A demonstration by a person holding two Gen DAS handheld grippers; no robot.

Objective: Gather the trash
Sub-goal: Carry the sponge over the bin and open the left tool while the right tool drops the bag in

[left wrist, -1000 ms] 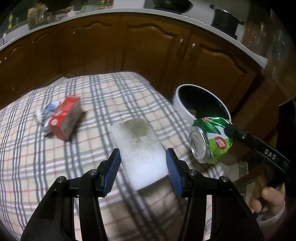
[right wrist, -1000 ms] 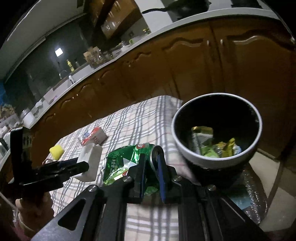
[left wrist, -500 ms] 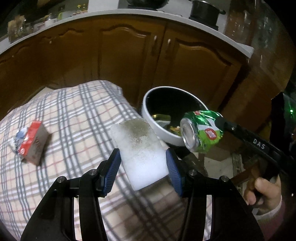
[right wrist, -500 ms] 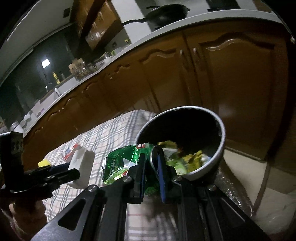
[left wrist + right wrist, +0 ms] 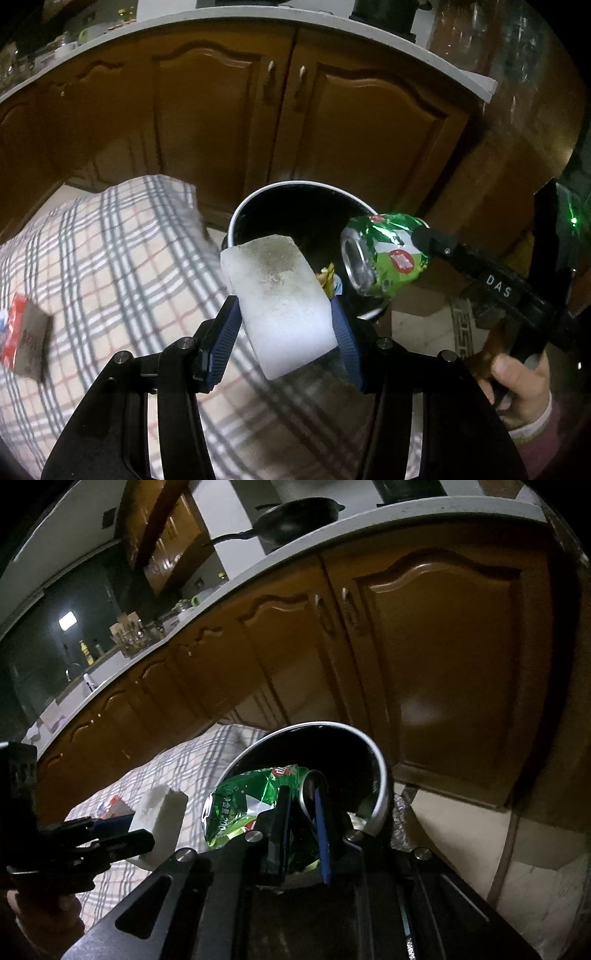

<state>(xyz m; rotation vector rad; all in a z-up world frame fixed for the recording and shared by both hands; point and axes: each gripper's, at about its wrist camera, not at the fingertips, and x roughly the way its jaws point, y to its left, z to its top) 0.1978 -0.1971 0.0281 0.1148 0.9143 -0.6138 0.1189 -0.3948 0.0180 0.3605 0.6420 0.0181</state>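
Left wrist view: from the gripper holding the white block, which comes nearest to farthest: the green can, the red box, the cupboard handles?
1. Green can, just right of the left gripper.
2. Red box, far left on the checked cloth.
3. Cupboard handles, straight ahead, high up.

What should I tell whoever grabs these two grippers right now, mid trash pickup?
Left gripper: shut on the white foam block, held at the near rim of the bin.
Right gripper: shut on the crushed green can, held over the bin's mouth.
Done: some wrappers already lie in the bin.
Left: release the can, then the block, probably best one at a time. Then fetch the red carton from the checked cloth.
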